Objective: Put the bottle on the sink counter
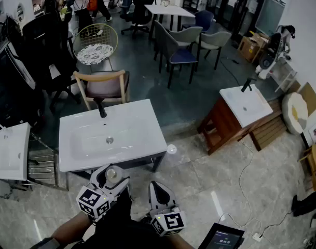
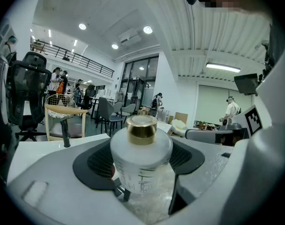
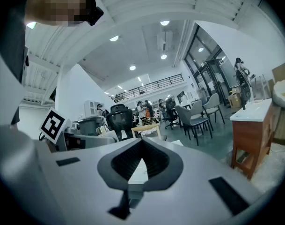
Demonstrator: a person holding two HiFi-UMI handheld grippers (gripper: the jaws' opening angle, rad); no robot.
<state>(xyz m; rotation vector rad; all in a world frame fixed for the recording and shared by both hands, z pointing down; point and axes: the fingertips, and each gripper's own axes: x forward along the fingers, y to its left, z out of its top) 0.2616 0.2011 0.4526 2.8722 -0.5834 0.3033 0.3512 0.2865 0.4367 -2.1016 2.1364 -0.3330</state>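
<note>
A frosted bottle (image 2: 141, 161) with a gold cap (image 2: 142, 127) sits upright between the dark pads of my left gripper (image 2: 141, 165), which is shut on it. In the head view the bottle (image 1: 112, 174) shows at the tip of the left gripper (image 1: 111, 178), just below the front edge of the white sink counter (image 1: 142, 147). The counter has a basin and a black faucet (image 1: 100, 109). My right gripper (image 1: 158, 188) hangs beside the left one, level, its jaws shut with nothing between them (image 3: 142, 146).
A wooden chair (image 1: 101, 84) stands behind the sink counter. A second sink on a wooden cabinet (image 1: 246, 105) is at the right. A white unit (image 1: 10, 150) is at the left, a tablet (image 1: 222, 238) at the bottom. Chairs, tables and people fill the back.
</note>
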